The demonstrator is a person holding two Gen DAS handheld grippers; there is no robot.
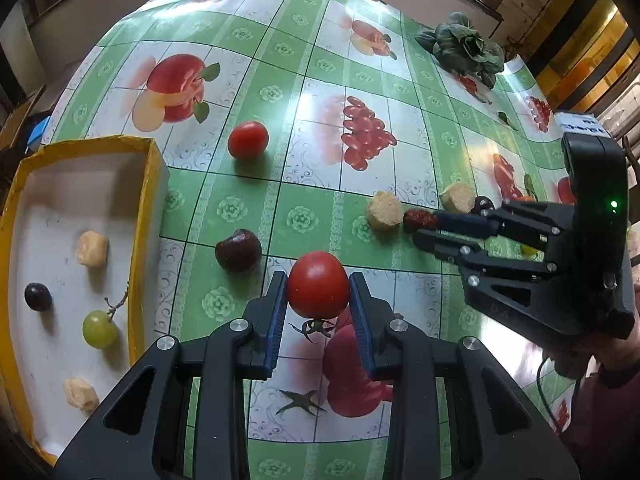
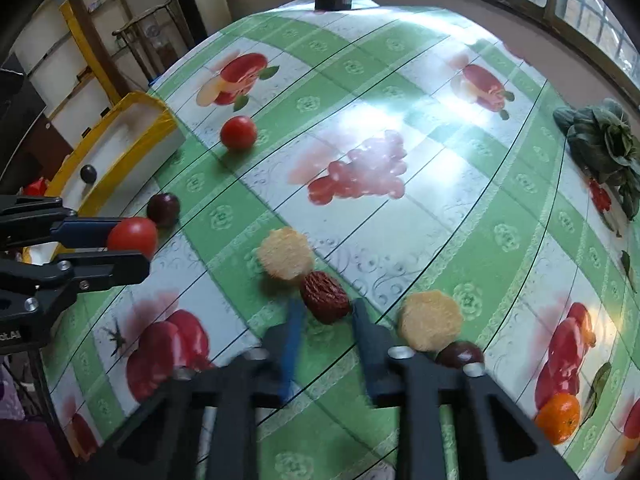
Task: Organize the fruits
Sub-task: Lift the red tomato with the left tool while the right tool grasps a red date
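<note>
Tomato sits clamped in the left hand-held gripper above the counter; the right hand-held gripper, blurred, seems parted around a red date.

I see my left gripper clamped on a red tomato at lower centre; the yellow-rimmed tray sits at left.

Domestic interior, likely a home dining or kitchen area. Indicators: the desk is covered with a green checked oilcloth printed with fruit; barred windows line the far wall; a leafy vegetable lies at the right; wooden furniture stands at the far left.
</note>
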